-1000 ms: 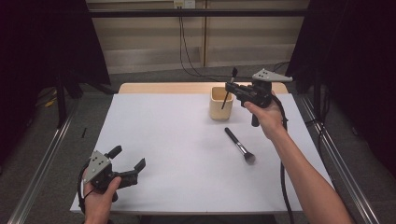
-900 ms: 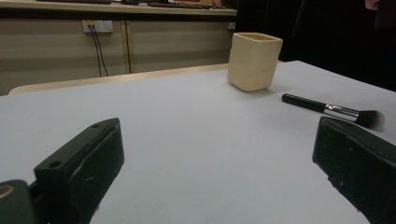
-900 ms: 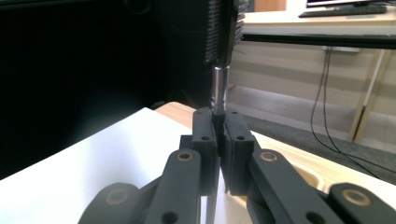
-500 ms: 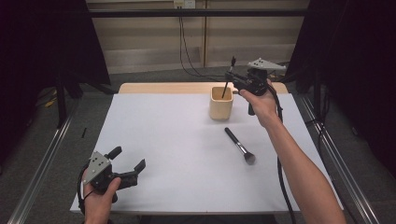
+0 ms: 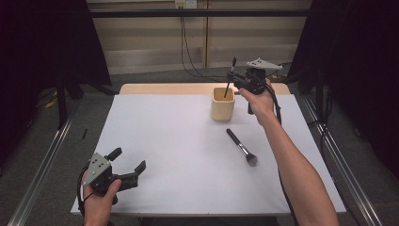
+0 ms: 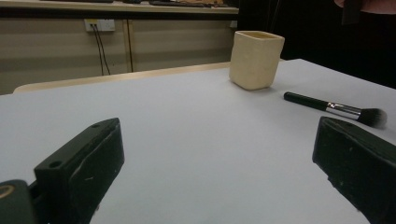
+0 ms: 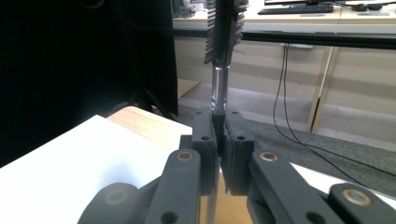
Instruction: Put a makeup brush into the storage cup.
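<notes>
Black jaws of my right gripper (image 5: 234, 77) are clamped on a slim brush (image 5: 230, 77), bristles up, its lower end over the mouth of the beige cup (image 5: 222, 104) near the table's (image 5: 155, 136) far edge. My left gripper (image 5: 128, 165) rests at the near left corner, jaws wide apart and holding nothing. A second brush (image 5: 242, 147) lies flat on the table just in front of the cup.

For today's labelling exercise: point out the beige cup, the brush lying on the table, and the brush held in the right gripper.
beige cup (image 5: 222, 107), high view, front wall.
lying brush (image 5: 235, 141), high view, black handle.
held brush (image 7: 219, 91), right gripper view, silver ferrule above the jaws.
</notes>
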